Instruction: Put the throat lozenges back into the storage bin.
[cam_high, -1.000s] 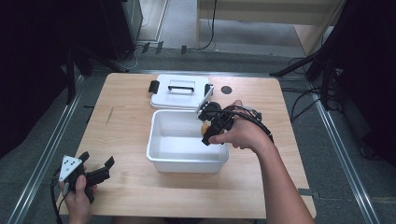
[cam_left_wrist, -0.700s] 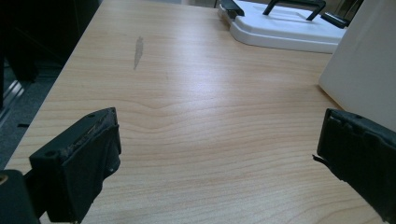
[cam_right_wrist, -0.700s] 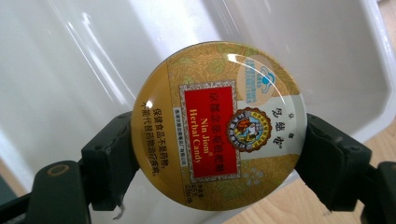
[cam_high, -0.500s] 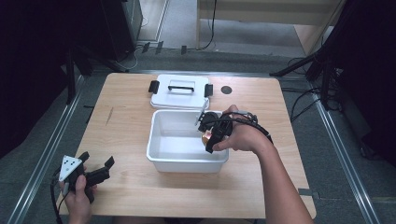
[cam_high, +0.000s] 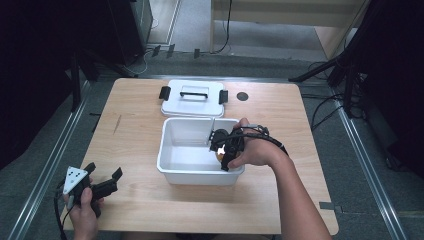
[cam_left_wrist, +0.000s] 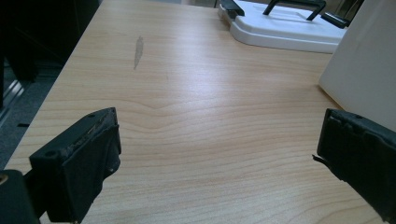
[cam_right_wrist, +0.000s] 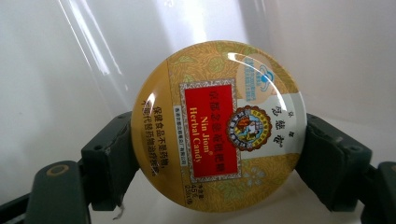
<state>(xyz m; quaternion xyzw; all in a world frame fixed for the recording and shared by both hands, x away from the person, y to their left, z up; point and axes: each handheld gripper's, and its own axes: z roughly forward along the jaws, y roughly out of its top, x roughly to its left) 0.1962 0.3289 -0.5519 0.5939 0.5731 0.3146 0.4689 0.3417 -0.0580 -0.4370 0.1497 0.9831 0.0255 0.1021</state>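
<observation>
Right gripper (cam_right_wrist: 219, 154) clamped on a round yellow candy tin (cam_right_wrist: 218, 125), jaws pressing its opposite edges, held inside the white plastic bin (cam_high: 172, 165) at mid-counter; left gripper (cam_left_wrist: 219, 154) spread wide, grasping nothing, low over the bare wooden counter (cam_left_wrist: 201, 102) near its front left corner; white lid (cam_high: 192, 97) lying flat just behind the bin.

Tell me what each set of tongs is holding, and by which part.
The right tongs grip a round yellow herbal candy tin by opposite sides of its rim, inside the white bin. The left tongs are open over the table, holding nothing.
</observation>
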